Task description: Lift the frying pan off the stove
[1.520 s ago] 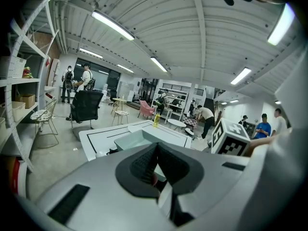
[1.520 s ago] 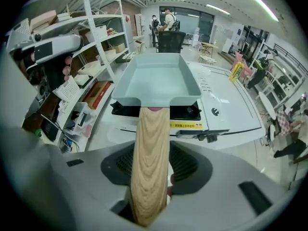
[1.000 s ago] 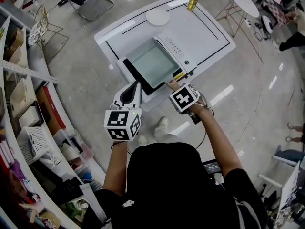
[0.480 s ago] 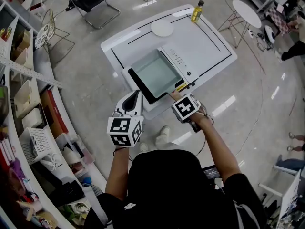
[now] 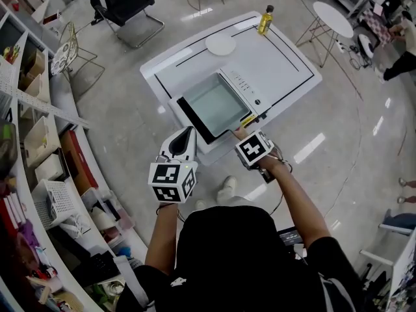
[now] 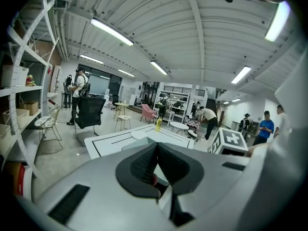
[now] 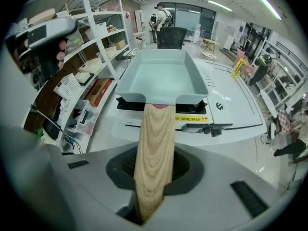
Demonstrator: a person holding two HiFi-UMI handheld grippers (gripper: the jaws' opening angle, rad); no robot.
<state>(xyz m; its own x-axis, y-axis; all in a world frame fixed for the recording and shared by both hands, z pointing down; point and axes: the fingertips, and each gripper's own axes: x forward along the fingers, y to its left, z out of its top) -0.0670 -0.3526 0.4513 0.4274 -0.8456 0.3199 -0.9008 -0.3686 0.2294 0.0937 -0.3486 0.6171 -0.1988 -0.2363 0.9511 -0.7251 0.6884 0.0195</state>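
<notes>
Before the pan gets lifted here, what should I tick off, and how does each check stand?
1. Right gripper shut on the wooden handle: ok.
2. Handle runs straight along the gripper, centred between its jaws: ok.
3. Frying pan empty, nothing to spill: ok.
4. Left gripper shut, holding nothing, away from the pan: ok.
5. Bottle and plate far from the pan, at the table's far edge: ok.
6. Stove switched off: cannot tell.

Looks like an open-plan lab or office hall, no home kitchen. Shows polished floor [image 5: 110, 103], curved stocked shelves [image 5: 32, 129] past the worktop's [image 5: 286, 64] left edge, an office chair [image 5: 130, 5] and round table [image 5: 333, 5] beyond its far corners, strip lights [image 6: 111, 31] overhead.
</notes>
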